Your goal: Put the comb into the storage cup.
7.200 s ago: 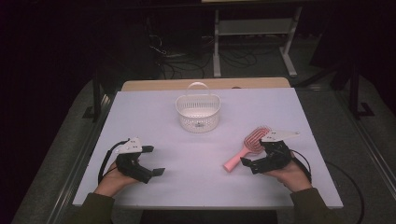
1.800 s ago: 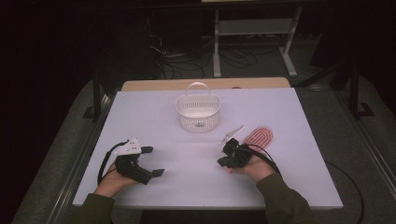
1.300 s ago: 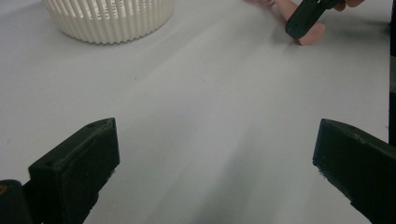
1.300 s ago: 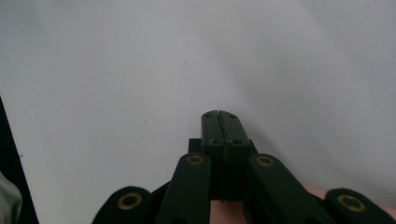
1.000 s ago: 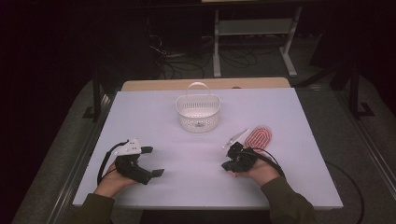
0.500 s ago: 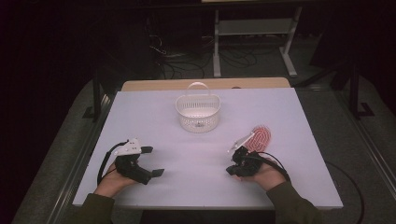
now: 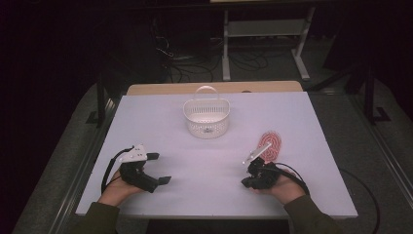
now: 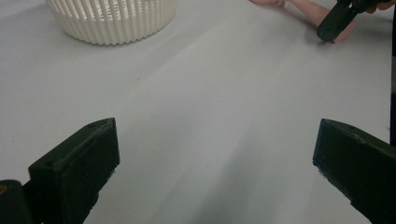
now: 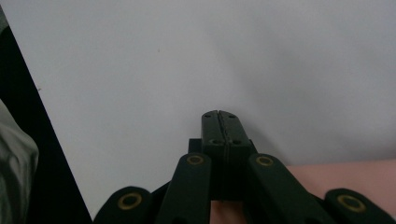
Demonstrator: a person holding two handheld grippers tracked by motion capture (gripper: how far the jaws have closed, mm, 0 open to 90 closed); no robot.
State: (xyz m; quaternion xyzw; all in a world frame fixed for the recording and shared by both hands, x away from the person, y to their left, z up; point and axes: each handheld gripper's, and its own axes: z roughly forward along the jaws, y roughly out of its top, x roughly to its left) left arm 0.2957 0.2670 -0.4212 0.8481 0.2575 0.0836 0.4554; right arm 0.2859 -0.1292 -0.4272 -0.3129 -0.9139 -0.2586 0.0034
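A pink hairbrush (image 7: 270, 142) lies flat on the white table (image 7: 204, 165) at the right, head away from me. Its handle (image 9: 345, 175) runs under my right gripper (image 7: 247, 182), whose jaws are shut with nothing between the pads (image 9: 218, 114). In the left gripper view those black jaws (image 8: 334, 25) rest against the end of the pink handle (image 8: 308, 8). My left gripper (image 7: 159, 168) lies at the near left, open wide and holding nothing (image 8: 215, 154). A white slatted basket (image 7: 206, 117) with a handle stands at the far middle.
The table's near edge (image 7: 214, 214) runs just below both hands. Its left edge (image 9: 28, 116) is a dark strip in the right gripper view. Beyond the far edge are a dark floor, cables and a metal stand (image 7: 263, 34). The basket's wall (image 8: 112, 18) is ahead of the left jaws.
The right hand has drawn back toward the near edge and slightly right, its shut gripper sliding down along the brush handle. The brush head and the left gripper have stayed put.
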